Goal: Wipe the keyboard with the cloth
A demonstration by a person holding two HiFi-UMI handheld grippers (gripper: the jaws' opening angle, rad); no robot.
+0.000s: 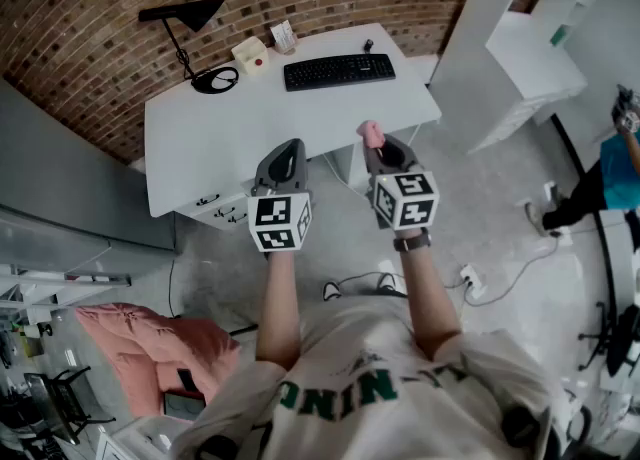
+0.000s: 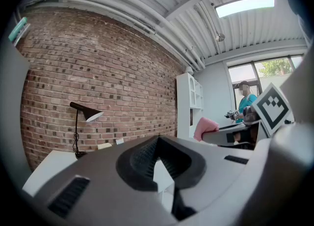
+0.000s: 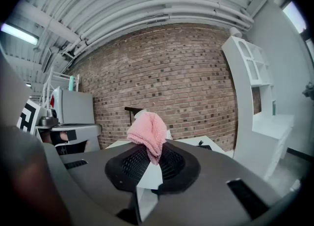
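A black keyboard (image 1: 338,71) lies at the back of a white desk (image 1: 230,133), well ahead of both grippers. My right gripper (image 1: 386,145) (image 3: 151,147) is held in the air before the desk's front edge, shut on a pink cloth (image 1: 371,132) (image 3: 147,130) that bunches up above its tips. Beside it, my left gripper (image 1: 288,146) (image 2: 157,141) is shut with nothing in it. In the left gripper view the pink cloth (image 2: 205,127) shows at the right.
A black desk lamp (image 1: 185,16) (image 2: 82,114), a small cream box (image 1: 250,54) and a card (image 1: 284,38) stand behind the keyboard, against a brick wall. White shelving (image 1: 545,18) is at the right. Another person (image 1: 612,173) stands far right. A power strip (image 1: 470,279) lies on the floor.
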